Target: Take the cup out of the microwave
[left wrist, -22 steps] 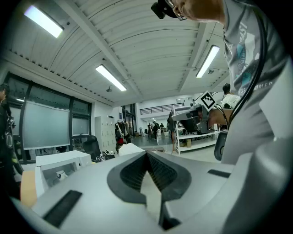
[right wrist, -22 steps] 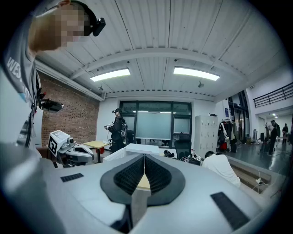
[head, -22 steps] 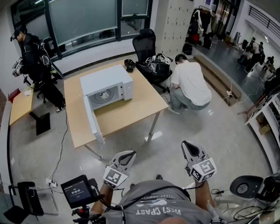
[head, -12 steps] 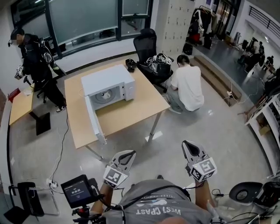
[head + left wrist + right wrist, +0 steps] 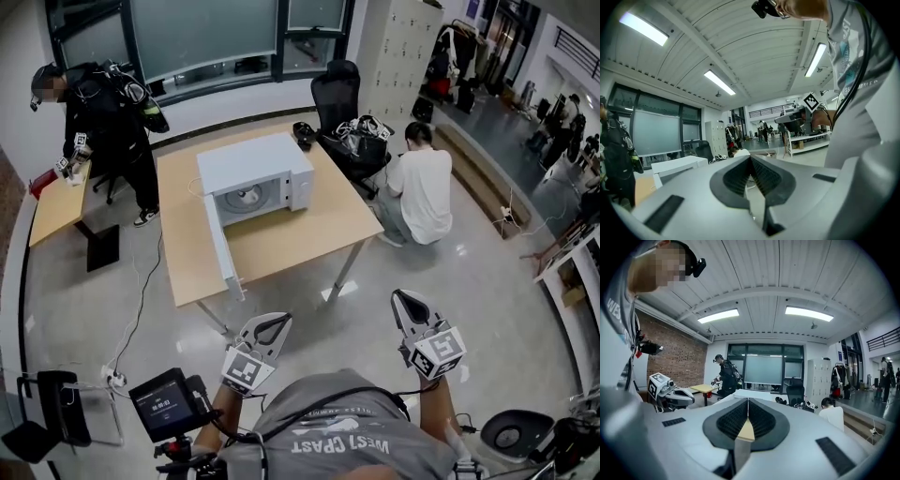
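Two sets of fingers pressed together, empty: L gripper point(image 5: 276, 324), R gripper point(image 5: 404, 301). Microwave point(image 5: 248, 161), door open, on bench point(image 5: 291, 246) well ahead.

Bright ceiling strip lights point(image 5: 718, 315), sharp focus, fisheye-warped edges

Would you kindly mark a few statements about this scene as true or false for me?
1. The microwave has its door open. True.
2. The right claw is reaching inside the microwave. False: it is held well short of the table.
3. Both claws are wide open. False: the left claw and the right claw are shut, with nothing between them.
4. A person in a white shirt crouches beside the table. True.
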